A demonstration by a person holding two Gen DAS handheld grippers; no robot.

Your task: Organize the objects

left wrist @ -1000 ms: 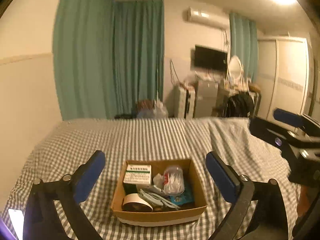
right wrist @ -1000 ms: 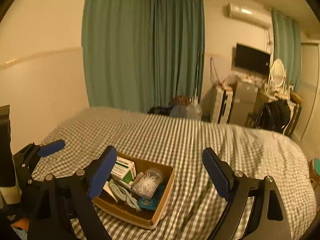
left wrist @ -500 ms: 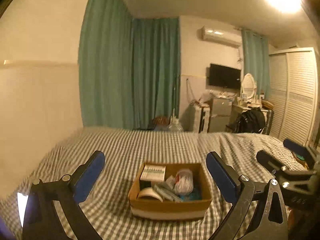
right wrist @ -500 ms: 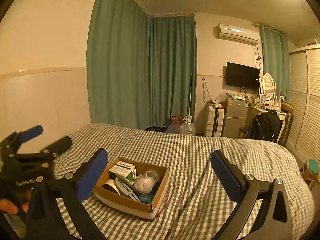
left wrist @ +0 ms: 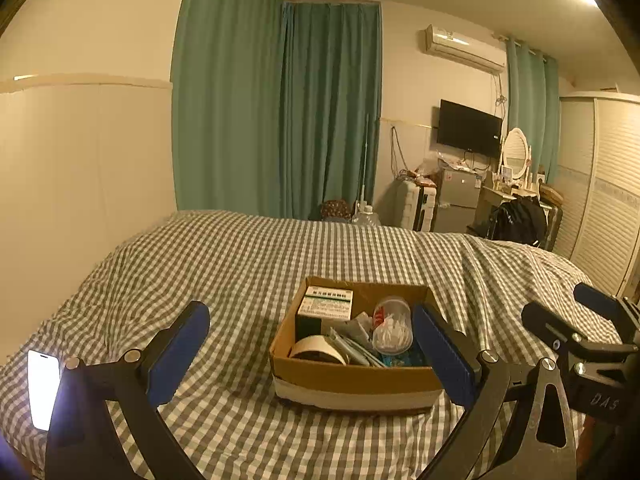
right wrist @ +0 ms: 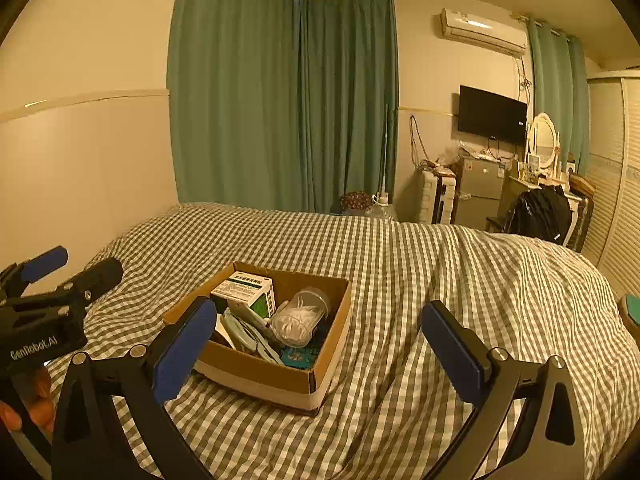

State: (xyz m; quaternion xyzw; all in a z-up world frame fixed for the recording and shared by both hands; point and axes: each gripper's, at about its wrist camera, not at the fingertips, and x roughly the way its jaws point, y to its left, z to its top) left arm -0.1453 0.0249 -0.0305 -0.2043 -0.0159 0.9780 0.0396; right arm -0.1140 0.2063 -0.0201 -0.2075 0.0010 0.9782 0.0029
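An open cardboard box sits on the checked bed. Inside are a white and green carton, a clear jar of cotton swabs, a roll of tape, flat packets and a teal card. My left gripper is open and empty, held above the bed in front of the box. My right gripper is open and empty, to the right of the box. Each gripper shows at the edge of the other's view.
A lit phone lies on the bed at the near left. A wall runs along the left side. Beyond the bed stand green curtains, a small fridge, a dresser with a mirror and a wardrobe.
Both grippers have pulled back and levelled out, so the box sits lower and a little farther off. Both stay open.
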